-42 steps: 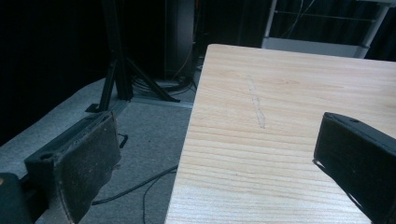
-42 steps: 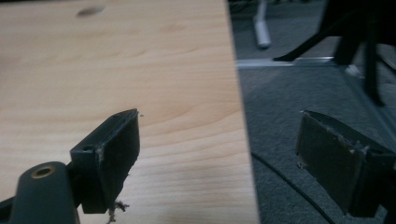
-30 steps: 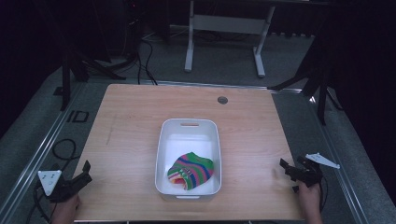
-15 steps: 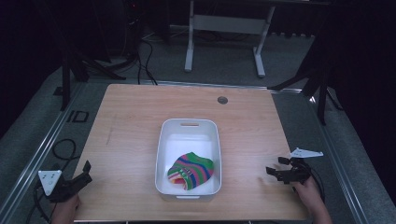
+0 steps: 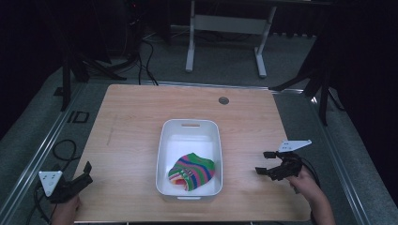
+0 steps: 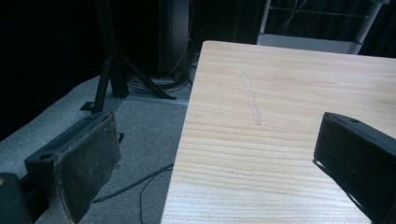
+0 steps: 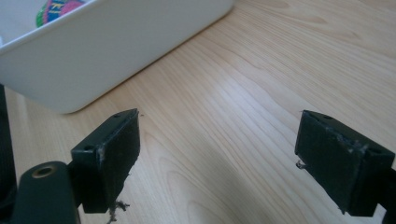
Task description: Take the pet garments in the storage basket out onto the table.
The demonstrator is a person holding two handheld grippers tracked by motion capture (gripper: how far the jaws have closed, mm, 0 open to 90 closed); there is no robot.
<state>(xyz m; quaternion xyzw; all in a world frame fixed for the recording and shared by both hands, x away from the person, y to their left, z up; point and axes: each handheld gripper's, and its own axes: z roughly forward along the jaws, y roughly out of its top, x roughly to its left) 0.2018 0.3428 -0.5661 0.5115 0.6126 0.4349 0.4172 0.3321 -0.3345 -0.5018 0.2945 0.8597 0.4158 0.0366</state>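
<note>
White bin (image 5: 190, 136) blocks table (image 5: 126, 122) centre; bare wood either side, far half open.

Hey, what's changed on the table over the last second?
The right gripper moved inward from the table's right edge toward the white bin, jaws open and empty. The left gripper, the bin and the striped cloth inside it stayed put.

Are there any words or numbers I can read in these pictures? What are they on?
"ID": a mark that looks like these letters, on the grey floor left of the table.
Colourful cloth in the white bin: a few pale marks in the right gripper view, too blurred to read.
Nothing else readable.
</note>
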